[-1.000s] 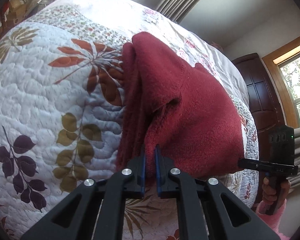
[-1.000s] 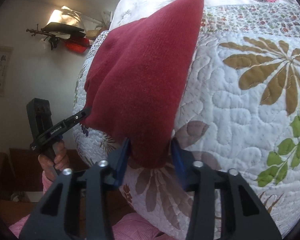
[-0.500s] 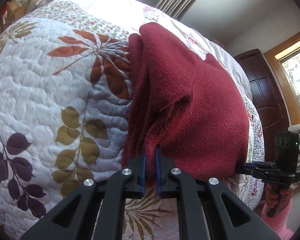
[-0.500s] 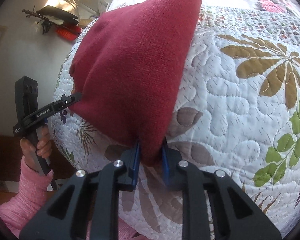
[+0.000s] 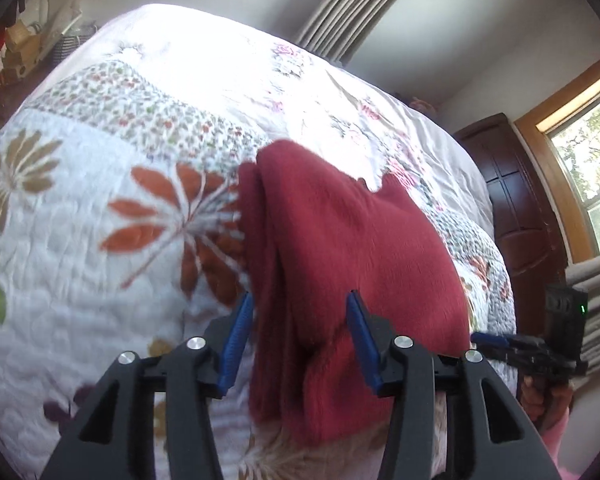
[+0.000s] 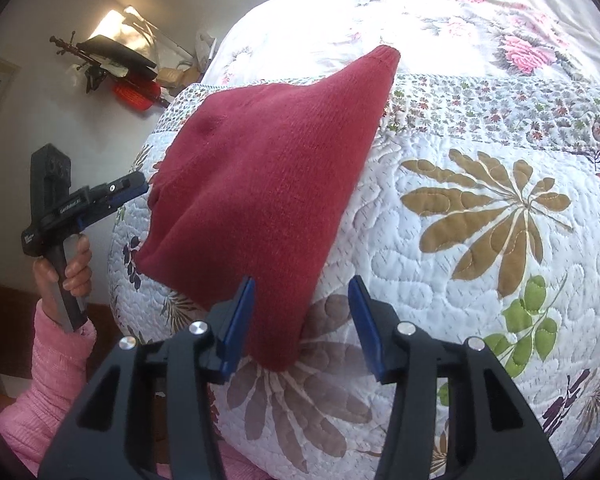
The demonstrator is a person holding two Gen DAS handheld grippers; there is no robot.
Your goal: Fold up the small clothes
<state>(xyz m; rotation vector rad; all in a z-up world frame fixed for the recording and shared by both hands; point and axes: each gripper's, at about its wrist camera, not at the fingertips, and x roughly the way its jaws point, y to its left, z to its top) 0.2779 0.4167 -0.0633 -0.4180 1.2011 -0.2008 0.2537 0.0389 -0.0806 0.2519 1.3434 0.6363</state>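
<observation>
A dark red knit garment (image 5: 340, 264) lies folded on the quilted bed. In the left wrist view my left gripper (image 5: 298, 340) stands open, its blue pads either side of the garment's near edge without pinching it. The right wrist view shows the same red garment (image 6: 268, 184), with a narrow end pointing up the bed. My right gripper (image 6: 302, 322) is open around its near corner, the cloth lying close to the left pad. Each view also shows the other gripper at the garment's far near-edge corner: the right gripper (image 5: 496, 340) and the left gripper (image 6: 140, 190).
The floral quilt (image 6: 480, 220) covers the bed, which drops off toward me. A dark wooden door (image 5: 520, 208) and a window stand at the right, curtains (image 5: 340, 4) behind. A person's hand in a pink sleeve (image 6: 56, 336) holds the left gripper's handle; cluttered shelves sit at the far left.
Both grippers were shut on the garment's near edge half a second ago; both have opened and let it go. The garment now rests flatter on the quilt.
</observation>
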